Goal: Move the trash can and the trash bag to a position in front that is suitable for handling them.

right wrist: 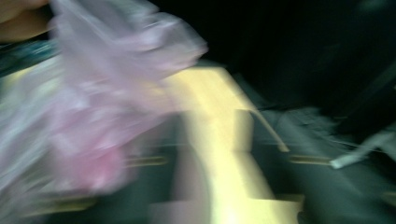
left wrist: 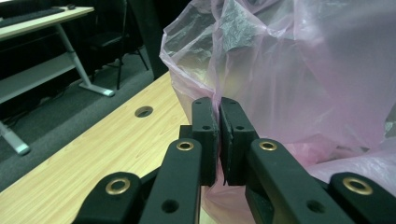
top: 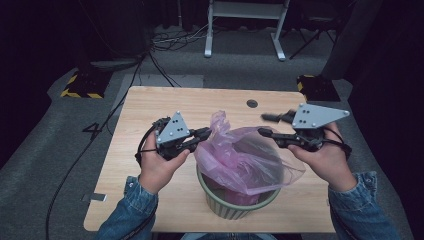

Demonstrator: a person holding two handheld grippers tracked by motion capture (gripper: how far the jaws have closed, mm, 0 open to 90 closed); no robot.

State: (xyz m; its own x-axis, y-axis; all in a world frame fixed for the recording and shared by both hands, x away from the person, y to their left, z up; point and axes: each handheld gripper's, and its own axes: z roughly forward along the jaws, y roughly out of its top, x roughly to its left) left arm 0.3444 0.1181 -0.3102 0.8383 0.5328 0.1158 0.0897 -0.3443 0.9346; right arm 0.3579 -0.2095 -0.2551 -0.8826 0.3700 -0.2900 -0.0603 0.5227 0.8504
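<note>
Overall light: dim room, black surroundings; the pale wooden table (top: 150, 110) is the brightest surface in the high view.
Source: overhead, judging by the soft, short shadows under hands and bin.
Glare: faint sheen on the translucent pink plastic bag (top: 240, 150); none harsh.
High view: sharp at centre, corners fall to dark.
Left gripper view: the black jaws blurred close to the lens, sharper at the tips; bag folds crisp; background desk soft.
Right gripper view: heavy motion blur throughout; bag (right wrist: 93, 116) and table (right wrist: 219, 121) smeared, table overexposed yellow-white.
</note>
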